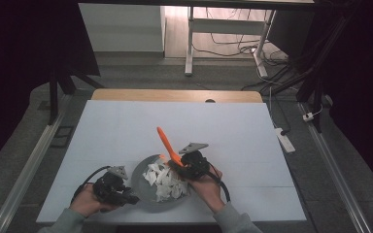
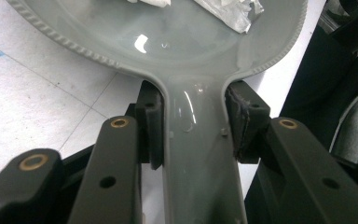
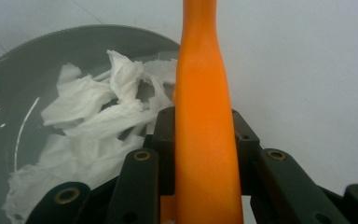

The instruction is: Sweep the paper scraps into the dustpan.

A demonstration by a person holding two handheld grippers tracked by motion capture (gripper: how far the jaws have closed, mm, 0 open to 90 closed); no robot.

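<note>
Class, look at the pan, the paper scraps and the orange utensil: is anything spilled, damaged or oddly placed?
Nothing looks spilled: the white paper scraps lie inside the grey pan. One oddity: the right tool grips the orange utensil so its long slim end points away from the pan. The left tool clamps the pan's handle.

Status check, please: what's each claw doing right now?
Left gripper clamped on grey pan handle. Right gripper clamped on orange utensil. Torn white paper in pan. Nothing blocking.

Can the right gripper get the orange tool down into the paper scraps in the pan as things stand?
Probably yes: the right gripper, shut on the orange tool, sits at the pan rim, with nothing over the paper scraps.
</note>
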